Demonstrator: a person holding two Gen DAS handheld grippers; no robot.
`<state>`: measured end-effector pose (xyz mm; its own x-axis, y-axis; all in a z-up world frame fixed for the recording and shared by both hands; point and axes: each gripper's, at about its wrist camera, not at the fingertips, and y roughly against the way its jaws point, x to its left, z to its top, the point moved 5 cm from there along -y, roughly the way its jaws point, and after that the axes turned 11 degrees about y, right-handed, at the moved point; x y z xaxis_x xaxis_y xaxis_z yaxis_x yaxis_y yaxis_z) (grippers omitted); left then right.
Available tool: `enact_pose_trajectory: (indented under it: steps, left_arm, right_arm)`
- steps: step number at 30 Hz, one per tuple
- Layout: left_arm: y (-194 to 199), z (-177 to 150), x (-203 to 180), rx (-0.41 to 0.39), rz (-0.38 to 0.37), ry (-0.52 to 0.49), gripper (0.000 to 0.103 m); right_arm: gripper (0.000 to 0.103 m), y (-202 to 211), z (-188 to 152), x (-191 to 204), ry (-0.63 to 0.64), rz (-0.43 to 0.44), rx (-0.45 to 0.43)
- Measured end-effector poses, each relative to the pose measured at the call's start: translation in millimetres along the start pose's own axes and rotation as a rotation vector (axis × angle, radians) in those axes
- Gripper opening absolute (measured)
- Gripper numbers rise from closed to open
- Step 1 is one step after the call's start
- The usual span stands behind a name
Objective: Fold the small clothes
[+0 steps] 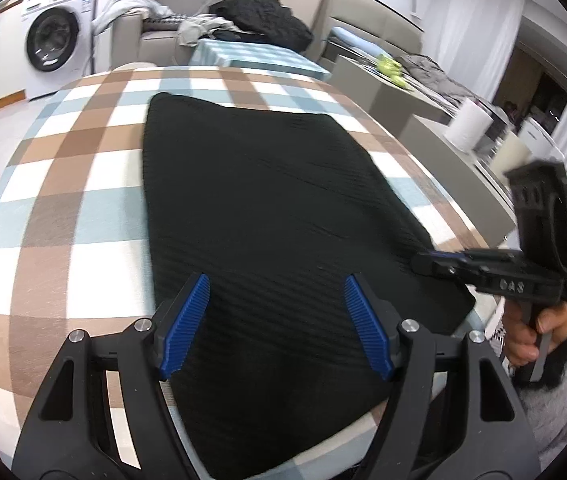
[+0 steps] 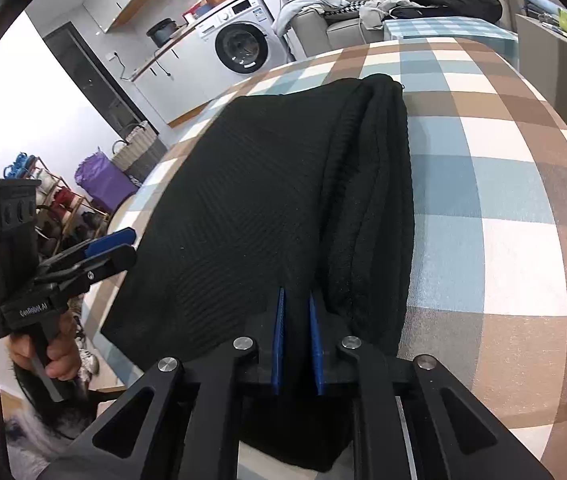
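Note:
A black ribbed knit garment [image 1: 267, 216] lies flat and folded lengthwise on the checked tablecloth [image 1: 63, 184]; it also shows in the right wrist view [image 2: 267, 208], with stacked folded layers along its right side. My left gripper [image 1: 275, 300] is open and empty, hovering over the garment's near end. My right gripper [image 2: 296, 312] has its blue pads almost together on the garment's near edge, with black cloth between them. The right gripper also shows from the side in the left wrist view [image 1: 427, 260], at the garment's right edge. The left gripper shows in the right wrist view [image 2: 119, 246], off the table's left edge.
A washing machine [image 1: 55, 36] stands at the back left. A sofa with a heap of clothes [image 1: 259, 20] is behind the table. Grey cabinets with a paper roll [image 1: 467, 124] stand to the right. A shoe rack and baskets [image 2: 95, 184] are on the floor to the left.

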<state>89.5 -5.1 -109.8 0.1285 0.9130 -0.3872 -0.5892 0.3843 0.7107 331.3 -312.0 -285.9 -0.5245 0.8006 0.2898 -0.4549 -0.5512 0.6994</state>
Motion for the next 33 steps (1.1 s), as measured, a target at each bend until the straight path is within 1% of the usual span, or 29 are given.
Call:
enact_pose_trajectory:
  steps: [4, 7, 9, 11, 14, 16, 17, 18, 19, 20, 22, 24, 26, 27, 28, 30, 33]
  left_arm:
    - [-11, -17, -19, 0.045, -0.001, -0.083, 0.068]
    - [-19, -31, -25, 0.056, 0.059, -0.138, 0.068]
    - [-24, -38, -26, 0.064, 0.084, -0.147, 0.069]
    - [-26, -42, -26, 0.068, 0.086, -0.146, 0.071]
    - [-25, -46, -26, 0.068, 0.08, -0.148, 0.073]
    - [-24, -47, -25, 0.071, 0.072, -0.143, 0.074]
    - [-23, -47, -24, 0.072, 0.07, -0.142, 0.074]
    - [-23, -47, -23, 0.073, 0.068, -0.142, 0.074]
    - [-22, -47, -23, 0.072, 0.07, -0.143, 0.074]
    - [-20, -46, -23, 0.069, 0.075, -0.145, 0.074]
    - [-15, -46, -21, 0.059, 0.08, -0.14, 0.074]
    - [-7, -45, -13, 0.043, 0.083, -0.11, 0.074]
    - [2, -44, -2, 0.027, 0.096, -0.071, 0.074]
    - [7, -44, 6, 0.017, 0.106, -0.051, 0.074]
    - [11, -45, 13, 0.007, 0.115, -0.034, 0.074]
    - [18, -46, 28, -0.008, 0.14, 0.008, 0.078]
    - [20, -50, 46, 0.007, 0.13, 0.074, 0.078]
  right_arm:
    - [0.013, -3, 0, -4, -0.022, 0.029, -0.003]
    - [0.013, 0, -1, -2, -0.008, 0.026, -0.017]
    - [0.012, 0, 0, -1, 0.002, 0.013, -0.027]
    - [0.009, 3, -2, 2, 0.013, 0.003, -0.036]
    - [0.009, 13, 1, 10, 0.026, 0.007, -0.062]
    - [0.009, 13, 0, 11, 0.042, -0.019, -0.048]
    - [0.01, 10, -3, 10, 0.056, -0.05, -0.02]
    - [0.011, 6, -6, 7, 0.046, -0.062, -0.001]
    - [0.012, 6, -6, 6, 0.028, -0.049, -0.015]
    - [0.017, 9, -7, 5, 0.01, -0.033, -0.03]
    - [0.024, 16, -9, 3, 0.004, -0.038, -0.031]
    - [0.033, 26, -10, 1, -0.004, -0.046, -0.053]
    - [0.064, 34, -13, -3, -0.018, -0.081, -0.067]
    - [0.068, 37, -16, -4, -0.027, -0.09, -0.069]
    - [0.069, 39, -20, -4, -0.033, -0.081, -0.067]
    - [0.069, 41, -24, -3, -0.051, -0.049, -0.075]
    - [0.069, 39, -29, 0, -0.064, -0.007, -0.073]
